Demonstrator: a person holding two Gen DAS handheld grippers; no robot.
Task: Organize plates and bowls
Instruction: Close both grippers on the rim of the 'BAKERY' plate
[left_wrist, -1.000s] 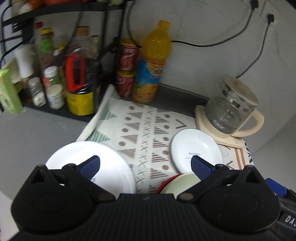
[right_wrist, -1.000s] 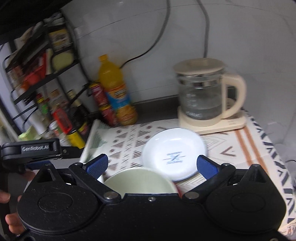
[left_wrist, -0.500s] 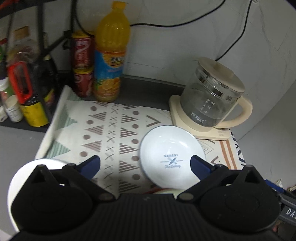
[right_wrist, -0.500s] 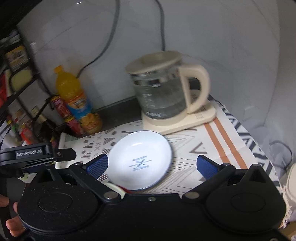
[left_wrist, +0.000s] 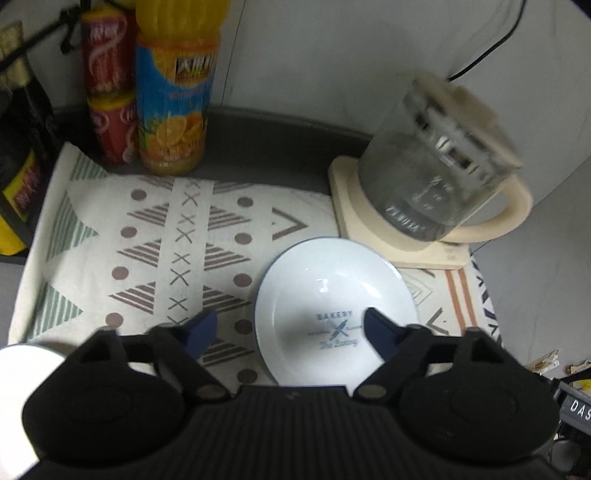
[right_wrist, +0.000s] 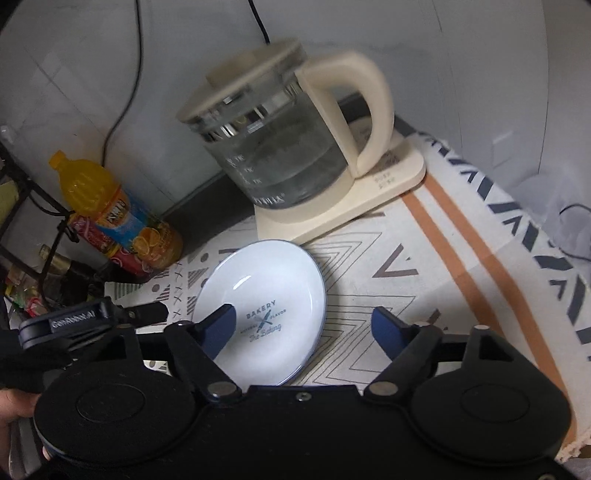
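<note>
Bakery plate (left_wrist: 334, 291), lower centre on patterned mat (left_wrist: 155, 236): your left gripper (left_wrist: 286, 334) and right gripper (right_wrist: 303, 326) straddle opposite rims, jaws closing, nothing gripped; next, seat both pads.

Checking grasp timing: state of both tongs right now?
Left tongs: open, closing, holding nothing; the white plate's left rim lies between the tips.
Right tongs: open, closing, holding nothing; the plate's right rim lies between the tips.

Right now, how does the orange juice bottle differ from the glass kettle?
The orange juice bottle is slim, opaque orange and handle-less; the glass kettle is wide, clear, with a cream handle. The bottle stands on the dark counter; the kettle sits on a cream base. Both stand upright near the wall.
</note>
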